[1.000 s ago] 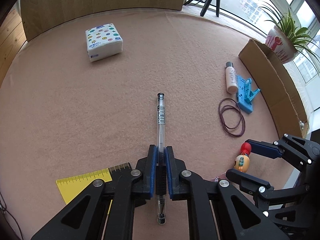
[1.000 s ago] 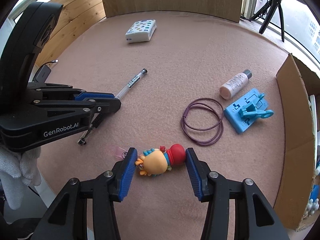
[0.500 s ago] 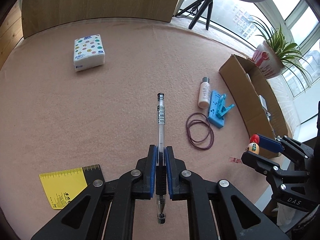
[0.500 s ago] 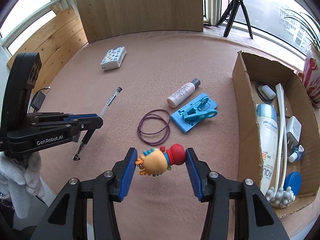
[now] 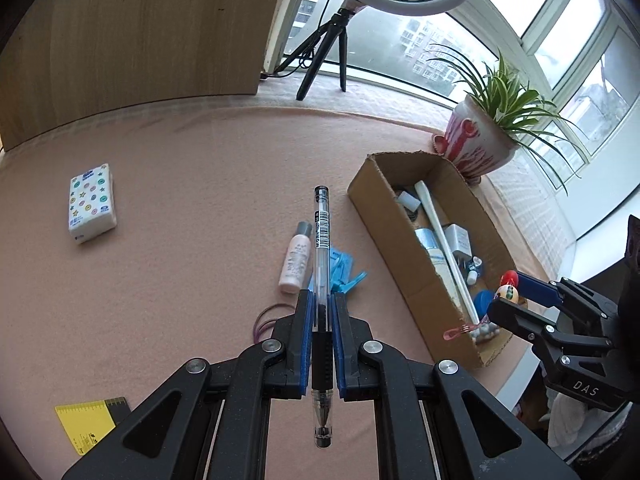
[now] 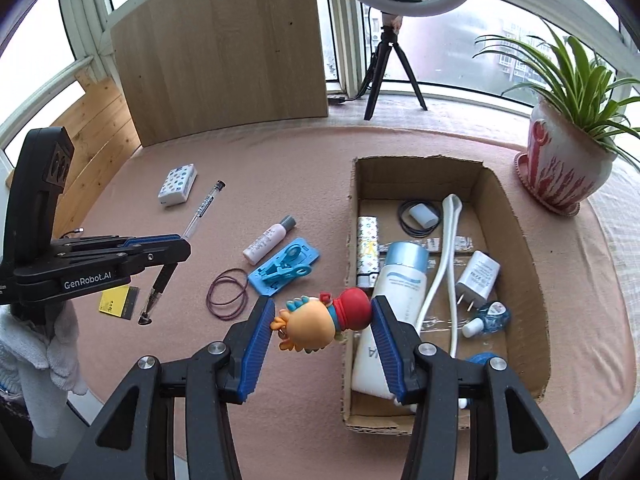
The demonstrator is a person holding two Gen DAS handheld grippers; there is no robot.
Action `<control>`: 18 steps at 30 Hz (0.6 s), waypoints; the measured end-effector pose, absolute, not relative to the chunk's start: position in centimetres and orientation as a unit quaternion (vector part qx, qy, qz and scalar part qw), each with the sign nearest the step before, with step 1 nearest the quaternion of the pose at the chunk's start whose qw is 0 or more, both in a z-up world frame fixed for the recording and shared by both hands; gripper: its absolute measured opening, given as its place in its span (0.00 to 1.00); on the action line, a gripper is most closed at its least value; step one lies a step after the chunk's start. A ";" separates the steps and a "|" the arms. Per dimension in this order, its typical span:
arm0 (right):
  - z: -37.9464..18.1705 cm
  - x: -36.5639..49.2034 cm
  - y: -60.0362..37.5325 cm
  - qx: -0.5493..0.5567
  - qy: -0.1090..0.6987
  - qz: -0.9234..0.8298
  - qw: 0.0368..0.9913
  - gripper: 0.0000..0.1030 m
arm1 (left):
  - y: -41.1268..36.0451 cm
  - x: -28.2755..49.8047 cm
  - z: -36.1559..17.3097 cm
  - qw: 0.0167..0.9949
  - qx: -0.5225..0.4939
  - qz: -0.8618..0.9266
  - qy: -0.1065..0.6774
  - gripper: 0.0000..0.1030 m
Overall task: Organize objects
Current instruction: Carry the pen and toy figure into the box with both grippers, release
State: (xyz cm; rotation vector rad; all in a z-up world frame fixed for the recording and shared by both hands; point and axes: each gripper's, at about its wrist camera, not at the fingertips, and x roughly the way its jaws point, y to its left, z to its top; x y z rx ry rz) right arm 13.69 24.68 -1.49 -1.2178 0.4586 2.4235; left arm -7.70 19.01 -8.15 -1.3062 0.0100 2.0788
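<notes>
Two loads up off the pink felt-covered desk (image 6: 304, 168); open brown cardboard box (image 6: 520, 248) near the desk's right edge, already holding a white tube, a charger and small bottles.

Right gripper (image 6: 324, 320): jaws about half open, pads pressed on a small cartoon figurine with orange face and red cap (image 6: 324, 320), long axis running across from pad to pad; hangs just at the box's left wall, so nearer of the two; opening lies slightly right and ahead.

Left gripper (image 5: 321, 334): jaws almost closed, clamped on a clear plastic gel pen with black grip (image 5: 321, 248), long axis straight ahead between the jaws, cap end forward; box (image 5: 404, 240) off to its right, well apart, long side slanting across the pen's line; probably needs a swing right and a turn to lay the pen lengthwise.
</notes>
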 end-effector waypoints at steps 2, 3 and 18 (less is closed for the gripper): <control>-1.2 14.5 25.7 -0.430 0.165 0.864 0.205 0.44 | 20.7 -7.9 -7.5 0.346 -0.495 0.797 0.007 0.09; -1.1 14.9 26.2 -0.428 0.166 0.863 0.211 0.44 | 21.5 -7.8 -7.2 0.352 -0.492 0.796 0.008 0.09; -1.6 18.8 32.2 -0.420 0.188 0.851 0.252 0.44 | 33.4 -8.4 -7.4 0.397 -0.486 0.777 0.038 0.09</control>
